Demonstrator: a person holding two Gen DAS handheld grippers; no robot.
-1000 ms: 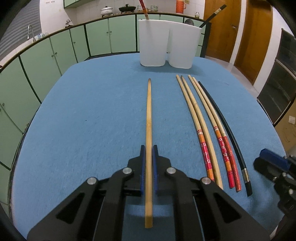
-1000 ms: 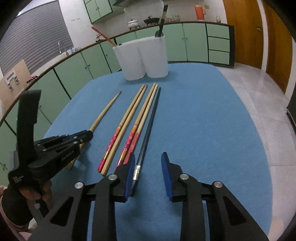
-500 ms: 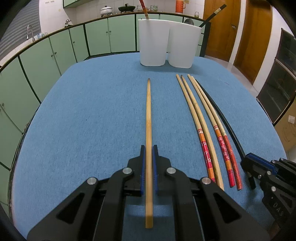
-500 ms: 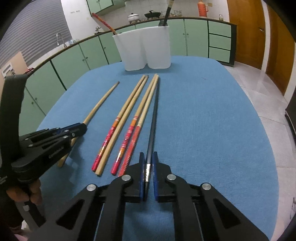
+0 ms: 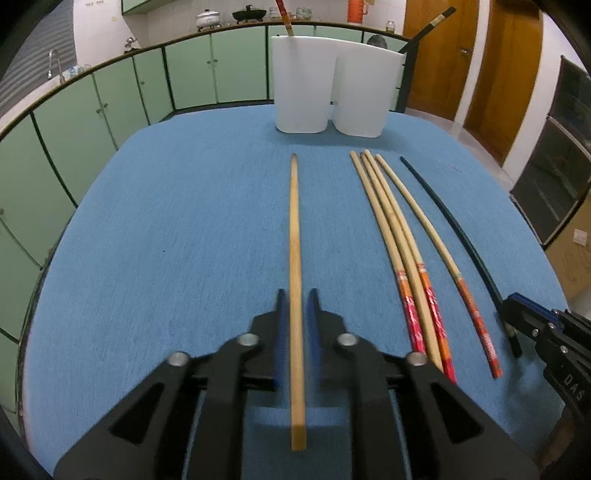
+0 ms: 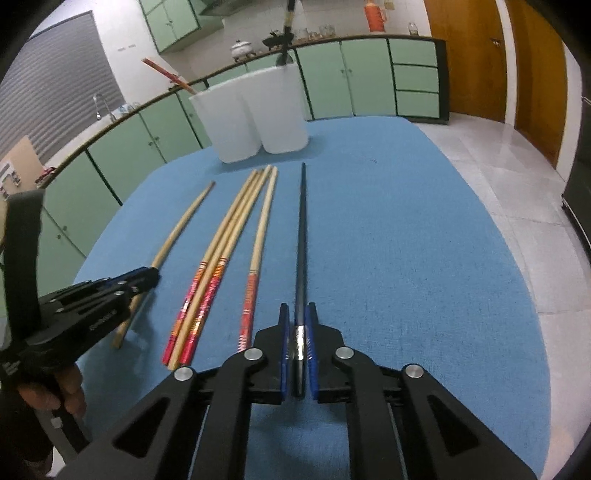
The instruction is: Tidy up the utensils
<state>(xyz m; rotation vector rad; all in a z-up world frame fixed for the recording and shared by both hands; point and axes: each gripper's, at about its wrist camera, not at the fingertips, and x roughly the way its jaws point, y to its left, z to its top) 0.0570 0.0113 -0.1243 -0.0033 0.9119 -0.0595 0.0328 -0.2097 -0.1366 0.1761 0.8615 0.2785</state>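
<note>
Blue cloth table (image 5: 166, 229). On it: my plain wooden chopstick (image 5: 294, 229) left-centre, three red-banded bamboo ones (image 5: 391, 229) right of it, black chopstick (image 5: 448, 218) far right, white twin holder (image 5: 332, 99) at far edge.

Hidden, cropped and blurred parts around the white holder

Behind the white holder (image 5: 332, 99), both standing chopsticks were concealed below its rim; the red one's top (image 5: 282, 11) ran off the frame. The right gripper (image 5: 511, 314) was cropped at the edge. The black chopstick's (image 6: 302, 258) near end was hidden between the pads.
</note>
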